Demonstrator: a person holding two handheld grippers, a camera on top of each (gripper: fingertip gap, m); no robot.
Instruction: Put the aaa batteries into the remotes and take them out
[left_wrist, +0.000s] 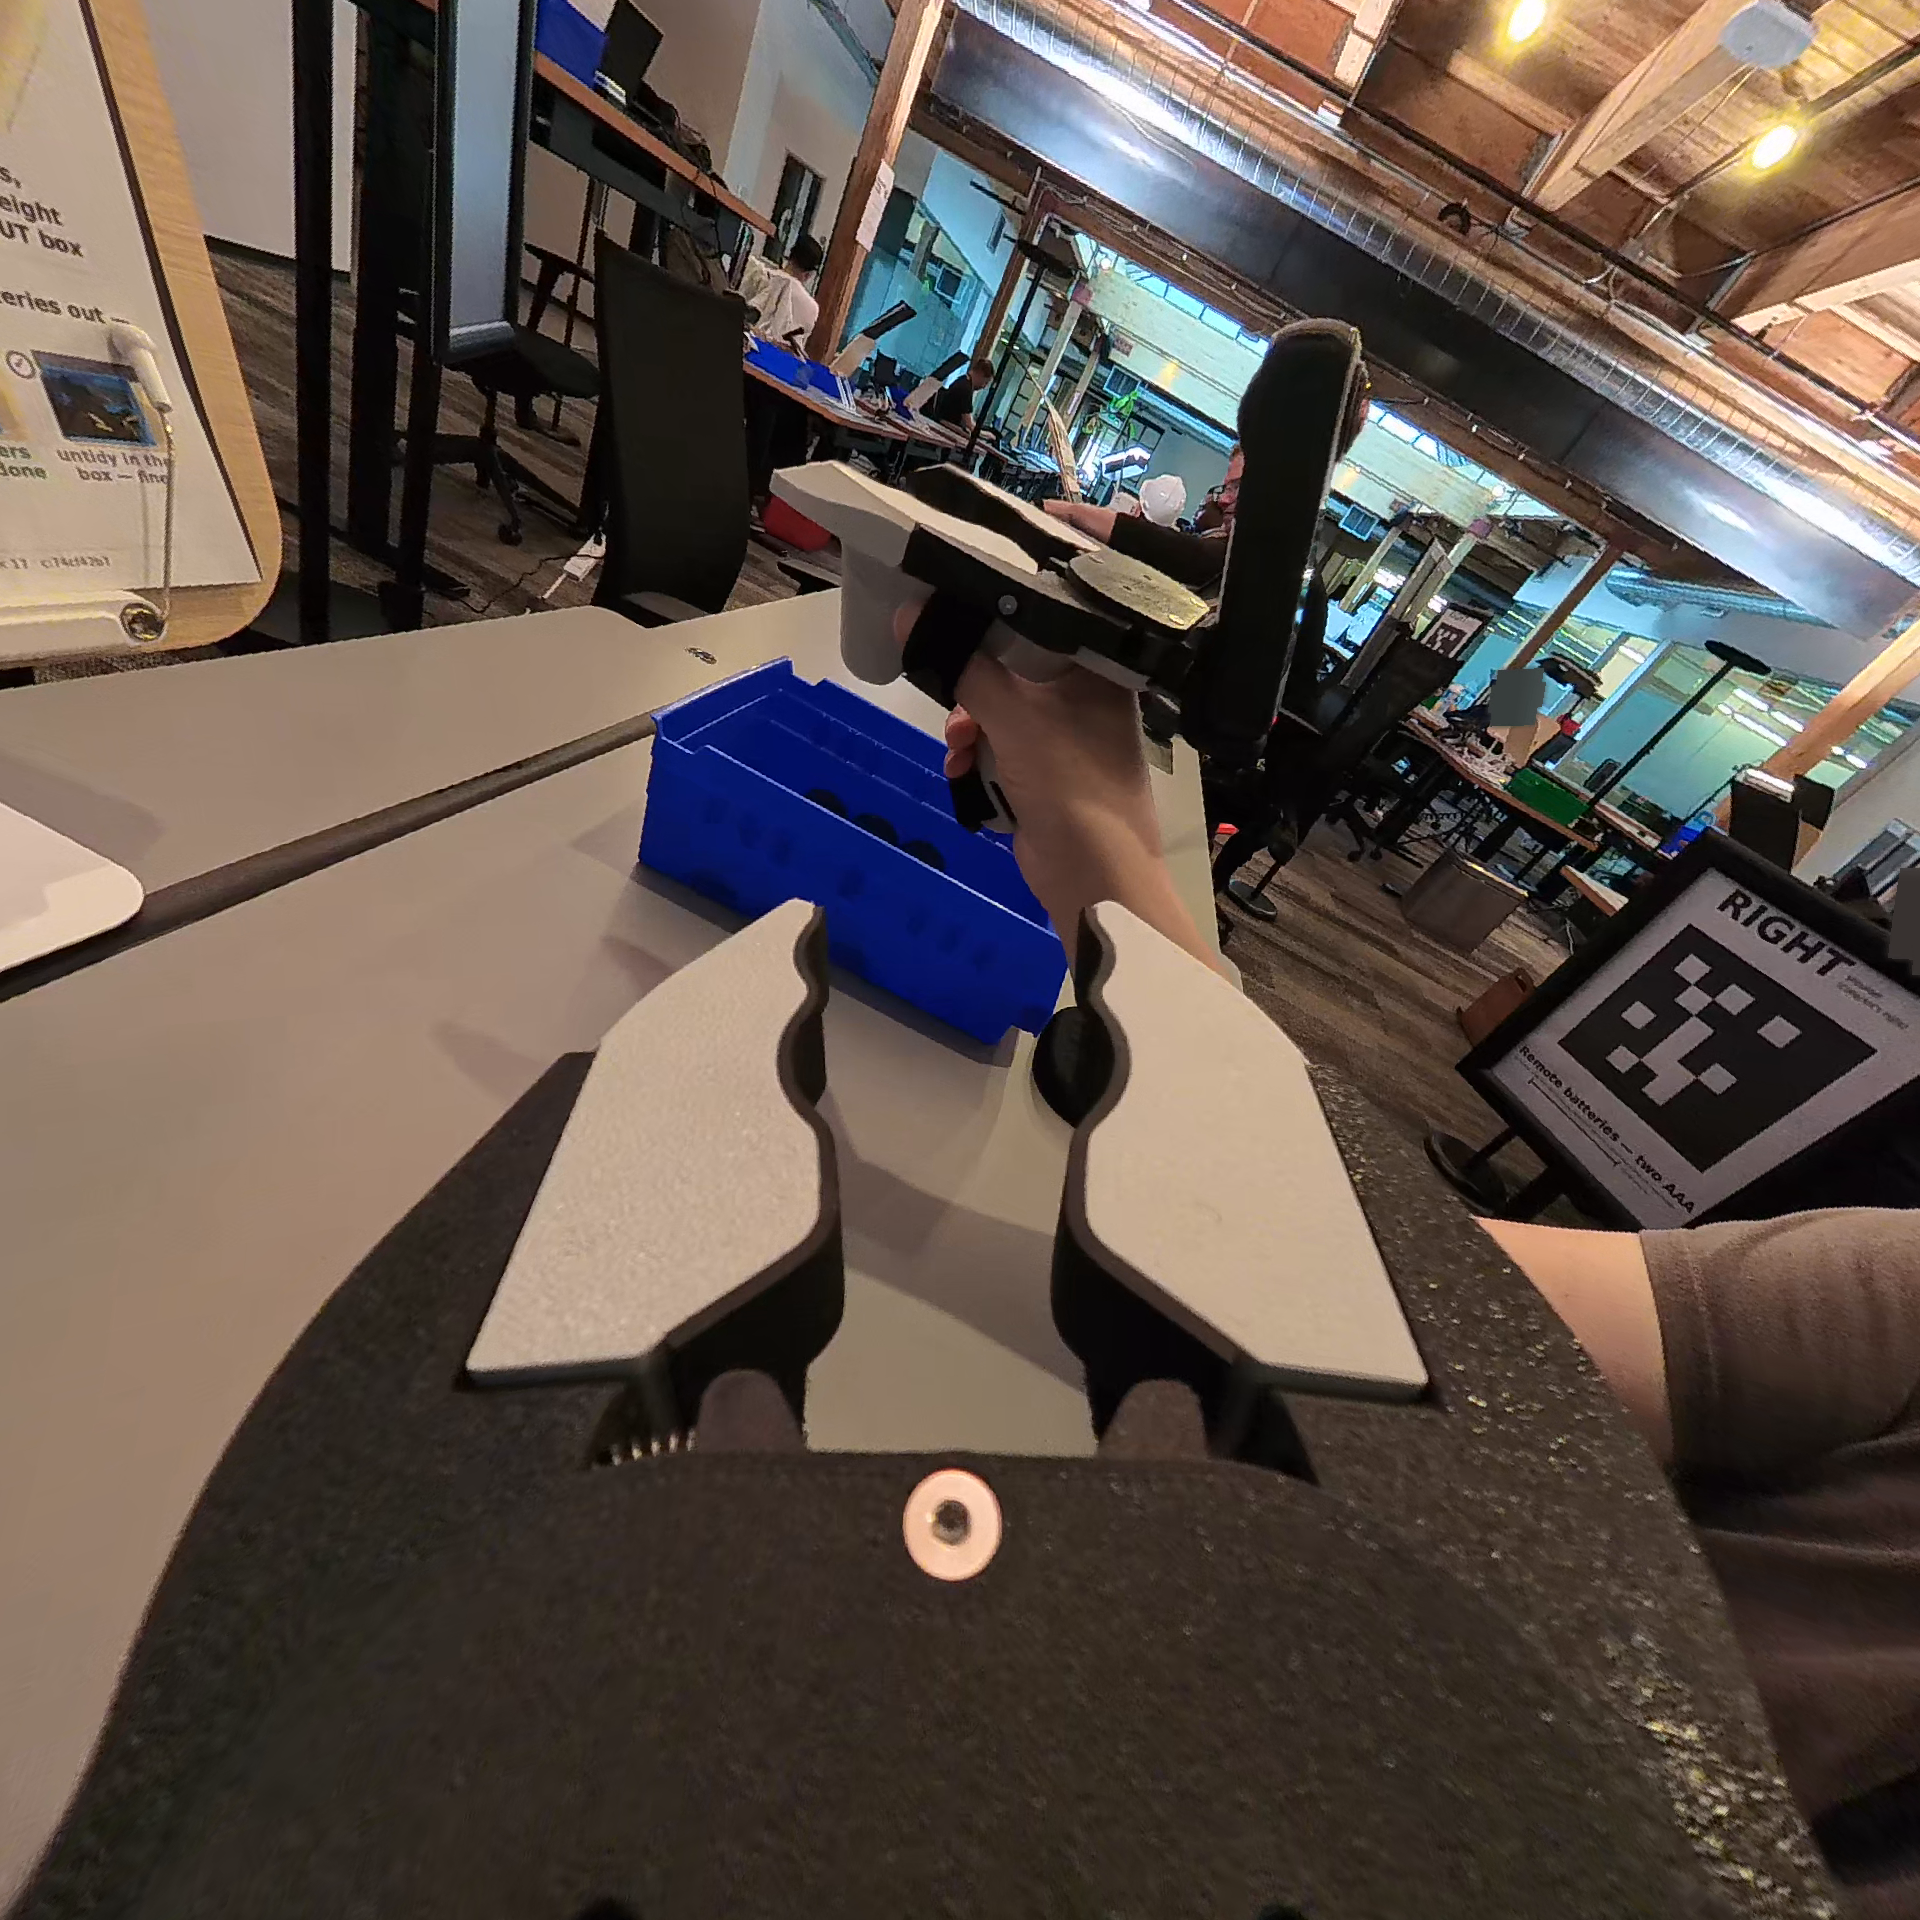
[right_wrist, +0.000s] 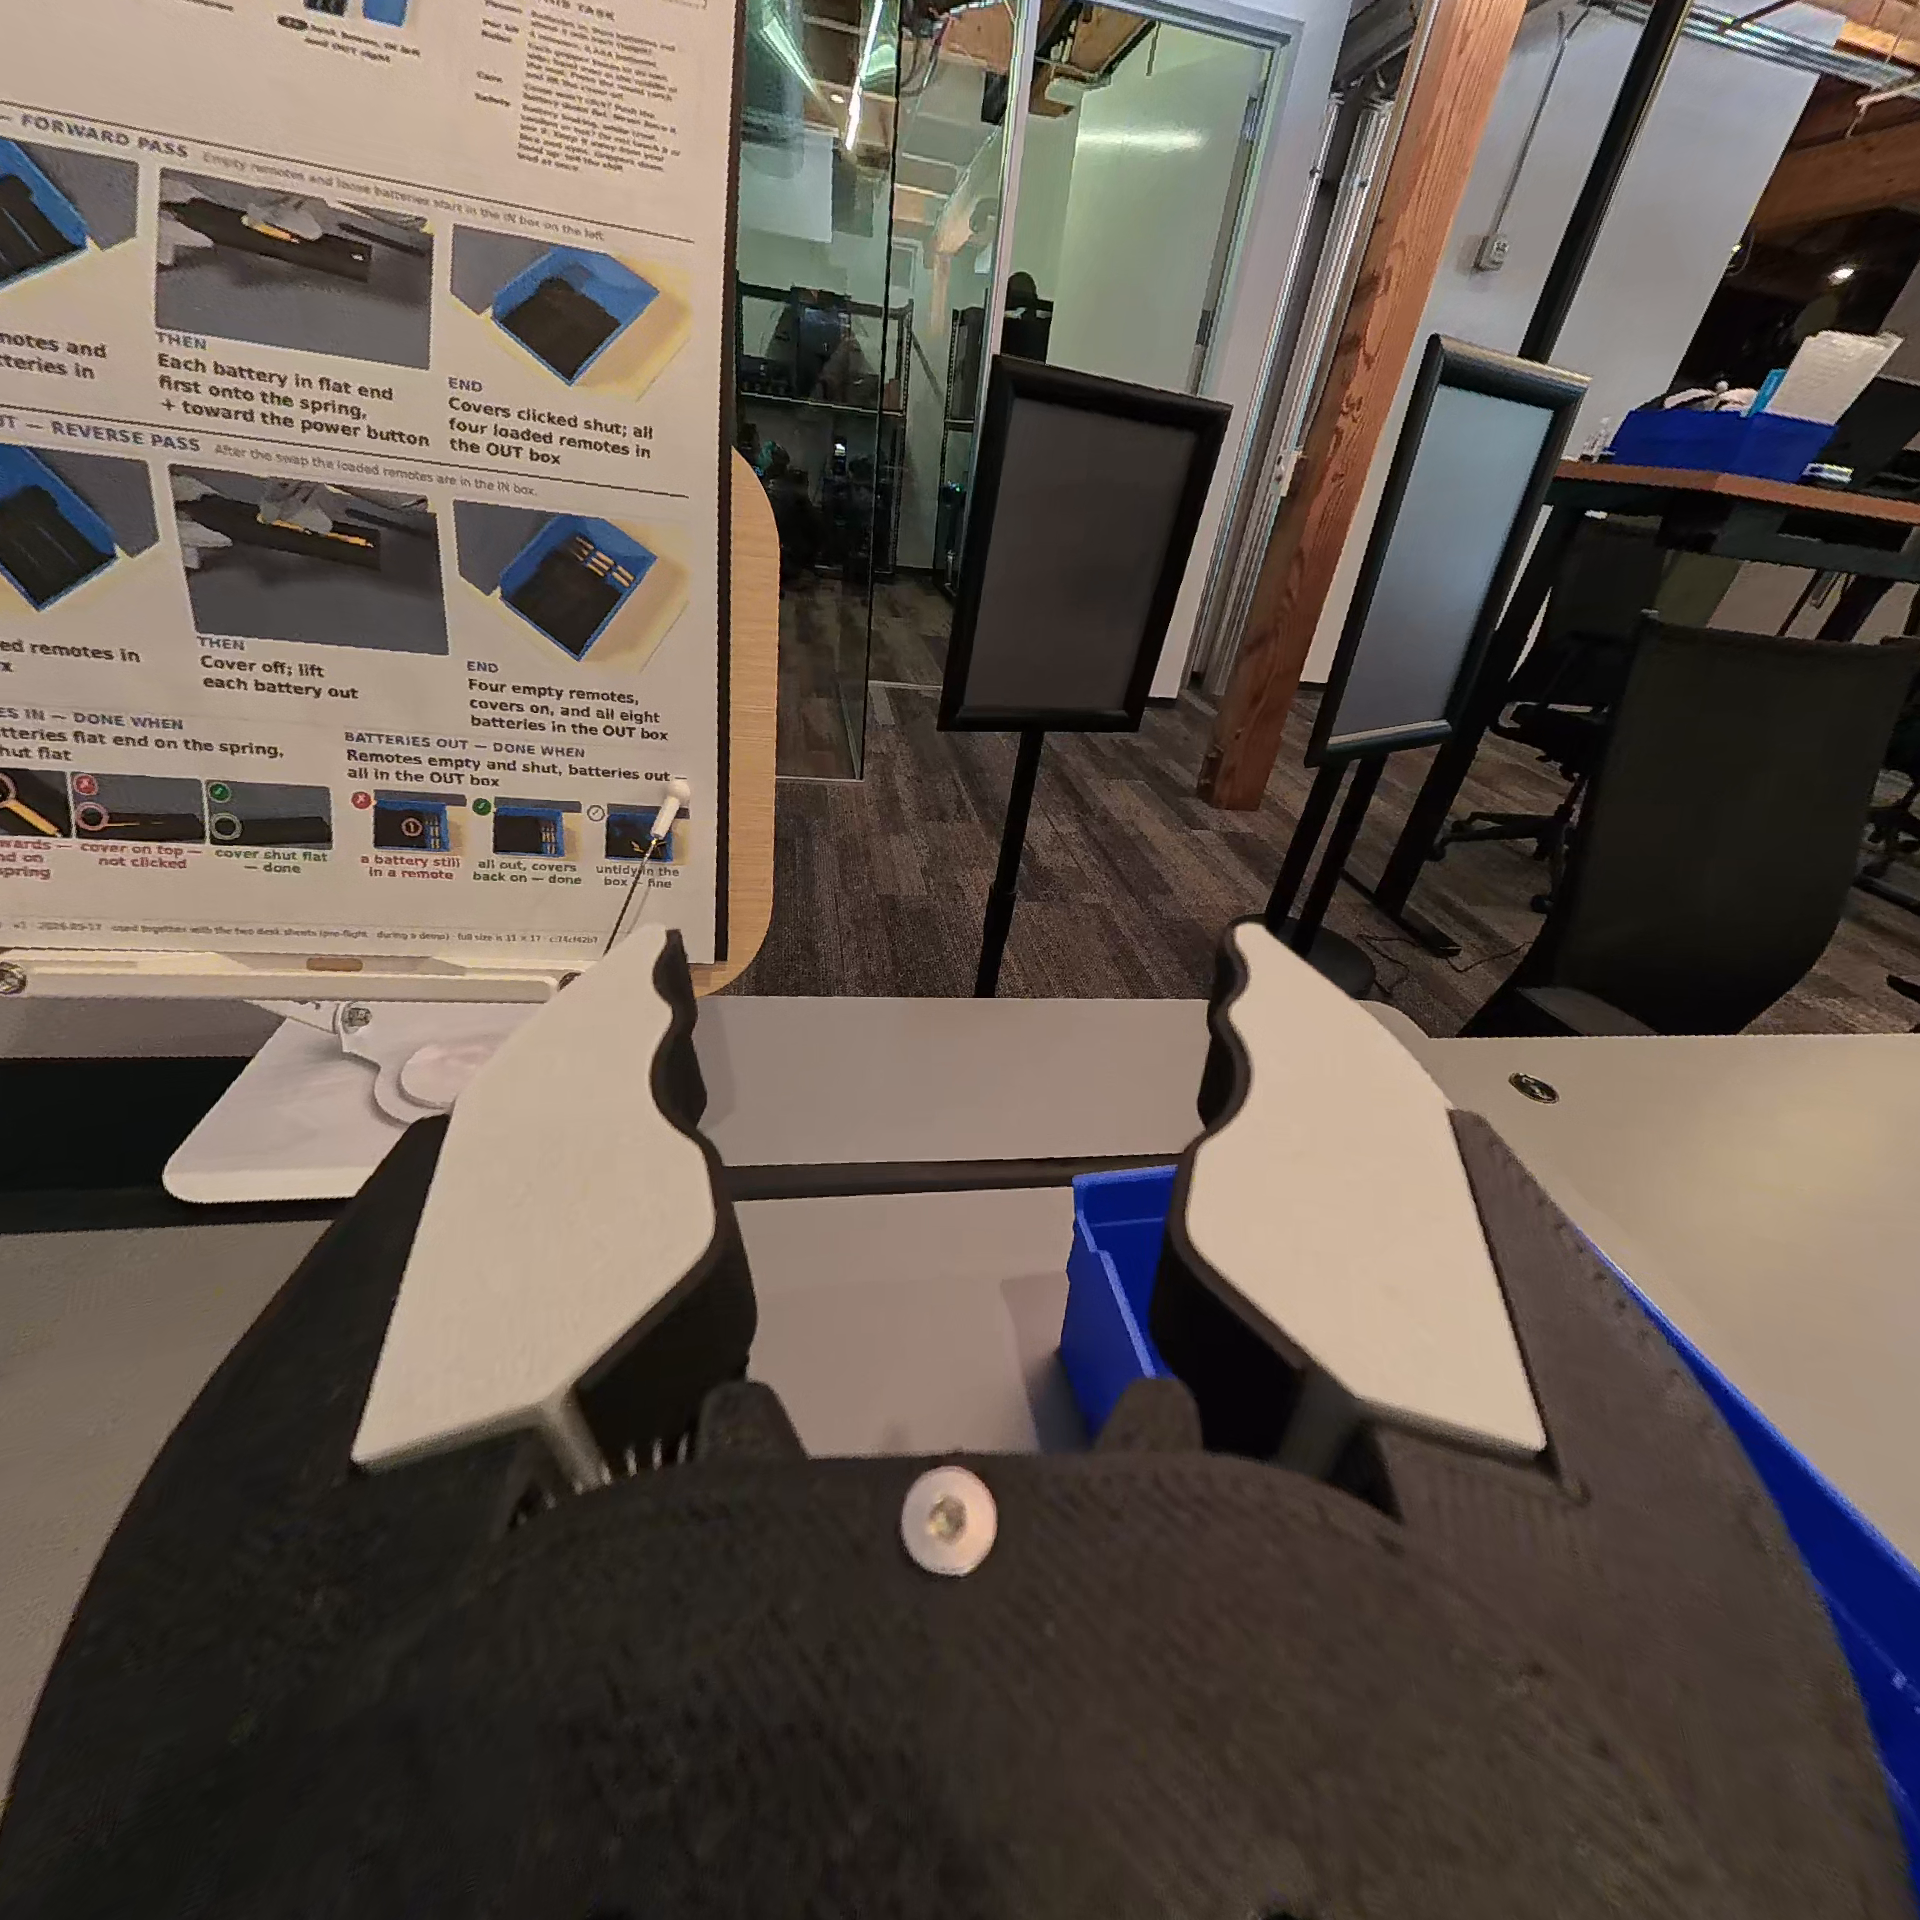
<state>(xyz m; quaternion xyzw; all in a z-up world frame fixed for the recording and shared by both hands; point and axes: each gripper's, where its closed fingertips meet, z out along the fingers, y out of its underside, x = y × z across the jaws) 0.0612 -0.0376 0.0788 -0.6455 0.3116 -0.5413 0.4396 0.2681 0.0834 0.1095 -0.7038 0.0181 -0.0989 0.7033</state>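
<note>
A blue bin stands on the grey table, and dark shapes in it look like remotes. No batteries show. My left gripper is open and empty, low over the table just in front of the bin. My right gripper is held by a hand above the bin's far side. In the right wrist view the right gripper is open and empty, with the bin's corner below its right finger.
An instruction poster on a white base stands at the table's back left. A dark seam crosses the table. A framed sign stands off the table's right edge. Sign stands and chairs are beyond the table.
</note>
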